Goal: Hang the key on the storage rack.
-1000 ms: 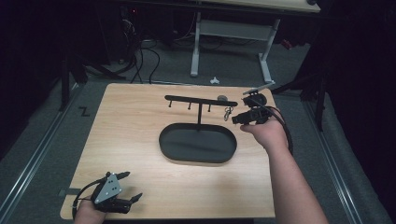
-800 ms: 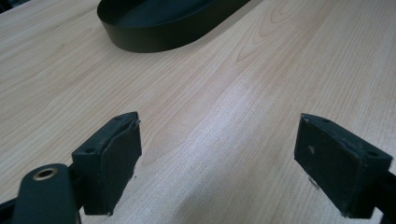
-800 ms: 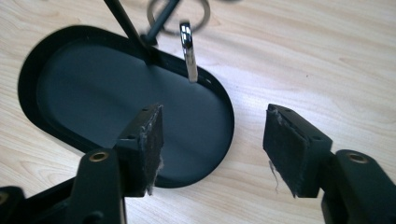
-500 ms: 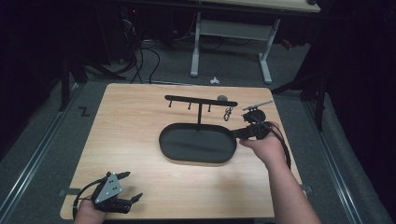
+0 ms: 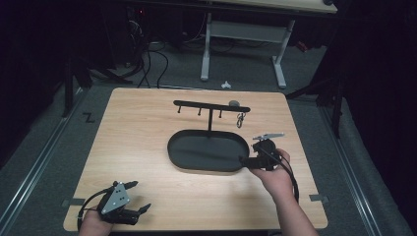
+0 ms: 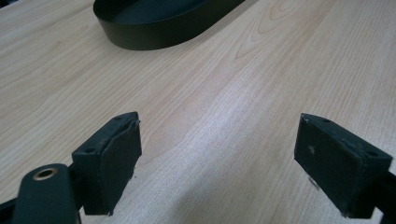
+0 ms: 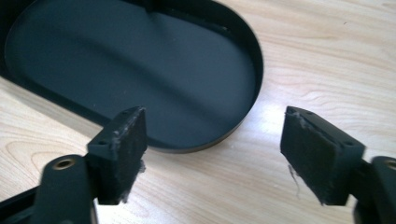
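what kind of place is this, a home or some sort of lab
Probably a lab or recording workspace, not a home: a bare wooden table on grey carpet, cables trailing over the floor behind it, a desk frame beyond, and dark surroundings.

Two black grippers are seen, each with a trailing black cable. A grey three-cornered plate with small screws is carried on the left gripper. The jaws of the right gripper are faced with worn, frayed black pads. Forearms are left bare.
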The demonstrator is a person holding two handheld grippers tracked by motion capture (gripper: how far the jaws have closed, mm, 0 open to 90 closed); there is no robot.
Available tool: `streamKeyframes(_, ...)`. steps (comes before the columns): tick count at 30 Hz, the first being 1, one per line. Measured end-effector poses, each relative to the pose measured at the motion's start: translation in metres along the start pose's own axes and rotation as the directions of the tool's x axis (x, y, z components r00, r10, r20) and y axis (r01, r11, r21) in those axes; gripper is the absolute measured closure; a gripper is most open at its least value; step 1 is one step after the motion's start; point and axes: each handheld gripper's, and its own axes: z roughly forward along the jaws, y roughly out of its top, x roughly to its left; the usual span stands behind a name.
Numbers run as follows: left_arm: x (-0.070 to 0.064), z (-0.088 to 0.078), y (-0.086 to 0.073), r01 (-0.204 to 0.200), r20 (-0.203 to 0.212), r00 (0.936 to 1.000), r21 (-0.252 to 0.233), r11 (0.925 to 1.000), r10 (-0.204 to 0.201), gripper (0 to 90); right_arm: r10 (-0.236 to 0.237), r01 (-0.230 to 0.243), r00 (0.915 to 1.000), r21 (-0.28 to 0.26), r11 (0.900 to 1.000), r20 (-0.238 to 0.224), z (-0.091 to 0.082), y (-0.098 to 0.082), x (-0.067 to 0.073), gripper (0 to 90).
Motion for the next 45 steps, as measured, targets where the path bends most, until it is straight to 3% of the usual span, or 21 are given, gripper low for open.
streamKeyframes(13,0.001,0.000,0.000,0.005,-0.003,1.0000,0.000,1.0000,-0.005,15.3,0.039,-0.042,0.9990,-0.128,0.991,-0.023,0.020,-0.077,0.002,20.6)
streamKeyframes(19,0.002,0.001,0.001,0.000,0.002,1.0000,-0.006,1.0000,0.000,15.3,0.019,-0.021,0.9997,-0.168,0.986,-0.012,0.022,-0.104,0.008,19.7)
streamKeyframes(23,0.004,0.003,0.001,0.008,-0.002,1.0000,-0.008,0.9999,-0.008,15.3,-0.019,0.017,0.9998,-0.183,0.983,-0.009,0.019,-0.109,0.015,19.0)
streamKeyframes(24,0.004,0.004,0.001,0.010,-0.003,0.9999,-0.006,0.9999,-0.010,15.3,-0.054,0.054,0.9985,-0.193,0.980,0.004,0.018,-0.111,0.019,18.9)
streamKeyframes(27,0.003,0.002,0.002,0.008,-0.012,0.9999,-0.017,0.9998,-0.009,15.3,-0.097,0.102,0.9948,-0.223,0.969,0.031,0.018,-0.118,0.026,19.0)
streamKeyframes(35,0.002,0.000,0.003,0.011,-0.014,0.9998,-0.034,0.9993,-0.011,15.3,-0.077,0.075,0.9970,-0.280,0.957,0.005,0.019,-0.116,0.025,19.4)
streamKeyframes(45,0.003,-0.003,0.002,0.013,-0.013,0.9998,-0.041,0.9991,-0.014,15.3,-0.040,0.038,0.9992,-0.271,0.962,0.000,0.022,-0.117,0.021,19.7)
